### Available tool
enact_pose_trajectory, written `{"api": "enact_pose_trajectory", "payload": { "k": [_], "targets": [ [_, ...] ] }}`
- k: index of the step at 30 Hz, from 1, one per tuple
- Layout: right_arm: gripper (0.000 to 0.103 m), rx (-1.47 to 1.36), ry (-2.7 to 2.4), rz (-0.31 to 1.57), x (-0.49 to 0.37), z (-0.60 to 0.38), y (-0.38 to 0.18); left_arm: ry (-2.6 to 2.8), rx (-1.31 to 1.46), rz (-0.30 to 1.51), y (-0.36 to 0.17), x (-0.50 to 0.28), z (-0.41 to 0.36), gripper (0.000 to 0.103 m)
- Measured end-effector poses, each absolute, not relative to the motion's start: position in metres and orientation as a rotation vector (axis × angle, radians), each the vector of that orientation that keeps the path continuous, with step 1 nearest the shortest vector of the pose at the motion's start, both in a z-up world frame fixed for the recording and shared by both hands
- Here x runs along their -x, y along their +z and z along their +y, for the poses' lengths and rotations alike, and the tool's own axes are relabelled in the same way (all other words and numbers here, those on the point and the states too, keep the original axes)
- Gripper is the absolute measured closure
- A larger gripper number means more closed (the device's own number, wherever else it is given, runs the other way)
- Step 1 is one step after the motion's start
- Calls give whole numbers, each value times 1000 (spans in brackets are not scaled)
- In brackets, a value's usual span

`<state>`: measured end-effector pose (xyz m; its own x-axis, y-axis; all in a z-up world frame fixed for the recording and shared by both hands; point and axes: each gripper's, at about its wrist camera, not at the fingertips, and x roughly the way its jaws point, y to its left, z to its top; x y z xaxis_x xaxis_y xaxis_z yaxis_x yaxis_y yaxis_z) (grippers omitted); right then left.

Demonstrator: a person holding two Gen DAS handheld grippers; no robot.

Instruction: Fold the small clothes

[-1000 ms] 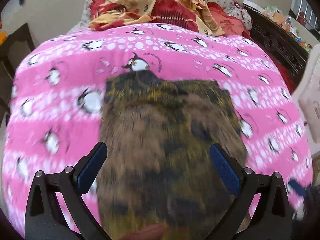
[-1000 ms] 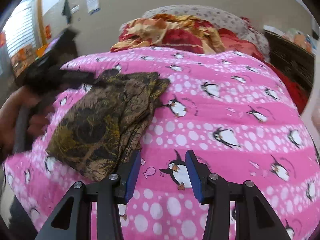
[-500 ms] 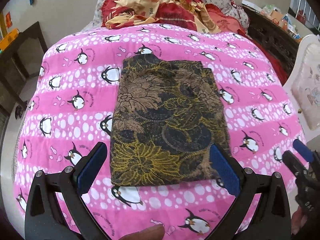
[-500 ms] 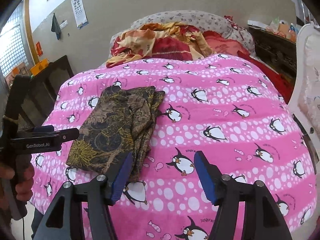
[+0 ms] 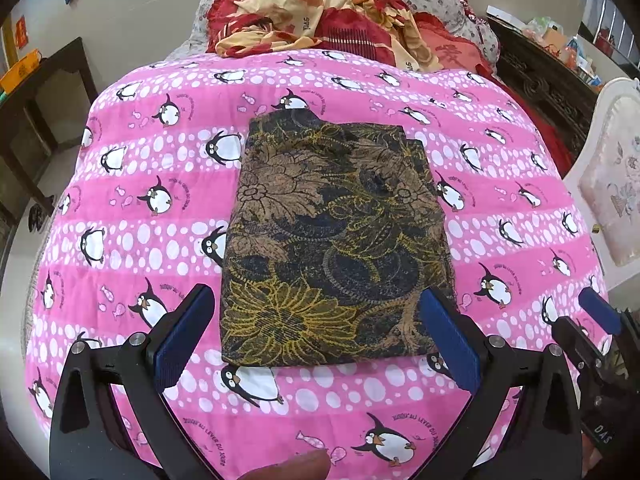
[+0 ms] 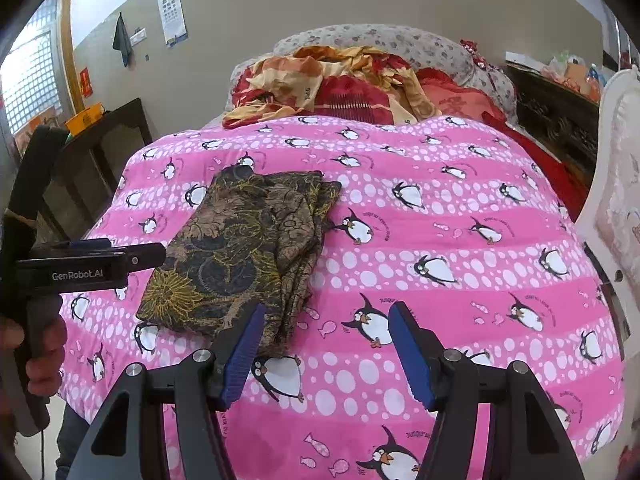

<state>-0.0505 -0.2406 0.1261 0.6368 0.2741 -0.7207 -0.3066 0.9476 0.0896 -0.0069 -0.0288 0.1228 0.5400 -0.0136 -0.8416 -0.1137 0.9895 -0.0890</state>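
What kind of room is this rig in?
Most likely a home bedroom: a bed under a pink penguin-print quilt, rumpled red and orange bedding against a floral pillow, and dark wooden furniture beside it.

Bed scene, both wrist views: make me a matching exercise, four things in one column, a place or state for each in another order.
1. folded brown-and-yellow floral cloth
2. crumpled red-and-orange blanket
3. left gripper
4. white padded chair

A. heaped at the far end of the bed
B. beside the bed
C. lying flat on the pink penguin quilt
D. jaws open, empty

Pairs: 1-C, 2-A, 3-D, 4-B
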Motion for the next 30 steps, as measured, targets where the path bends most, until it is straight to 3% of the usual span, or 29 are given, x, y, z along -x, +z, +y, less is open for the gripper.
{"api": "enact_pose_trajectory", "payload": {
  "k": [30],
  "targets": [
    [41, 33, 346, 824, 53, -240, 124, 55, 130, 1005, 122, 4, -36, 0]
  ]
}}
